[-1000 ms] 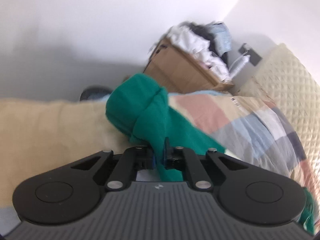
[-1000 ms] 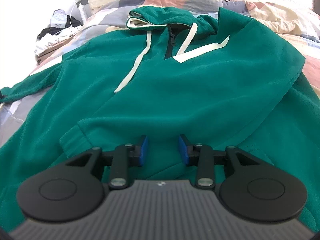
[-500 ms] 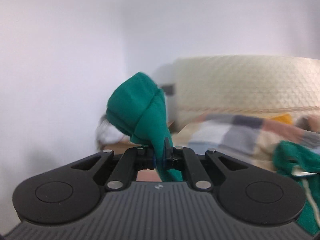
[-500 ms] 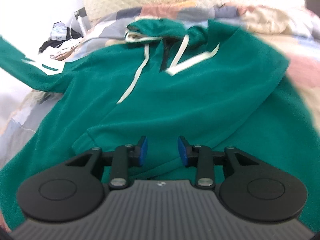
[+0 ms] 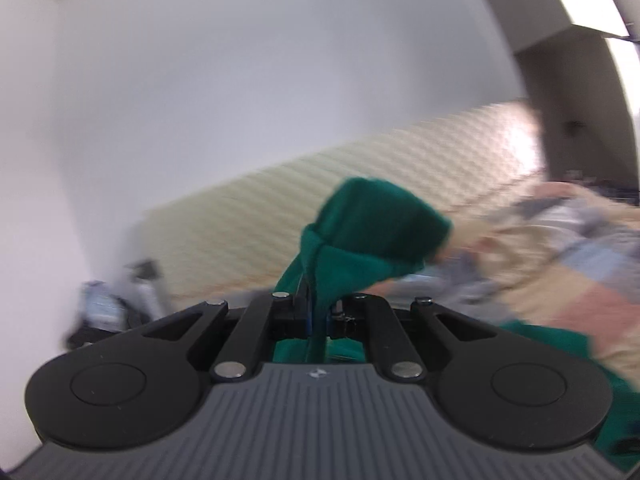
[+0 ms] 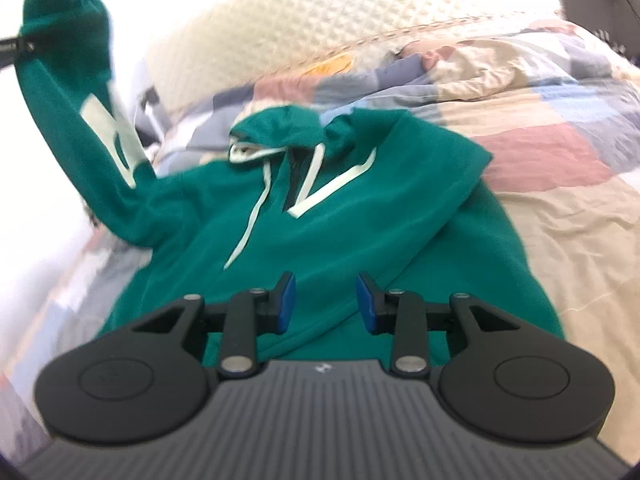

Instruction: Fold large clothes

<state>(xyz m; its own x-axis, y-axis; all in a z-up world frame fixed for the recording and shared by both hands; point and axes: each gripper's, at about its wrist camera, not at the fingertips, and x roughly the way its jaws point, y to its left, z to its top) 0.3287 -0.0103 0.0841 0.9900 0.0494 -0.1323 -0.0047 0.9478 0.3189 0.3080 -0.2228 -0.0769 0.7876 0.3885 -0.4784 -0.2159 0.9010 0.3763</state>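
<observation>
Sleeve (image 6: 60, 92) now raised higher in left gripper (image 5: 318, 314); no legible writing.

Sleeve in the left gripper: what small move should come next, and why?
Probably carry the sleeve across and lay it on the hoodie chest. The left gripper is shut on the cuff and holds it raised, while the body lies flat on the bed. The right gripper hangs open over the hem, holding nothing.
</observation>
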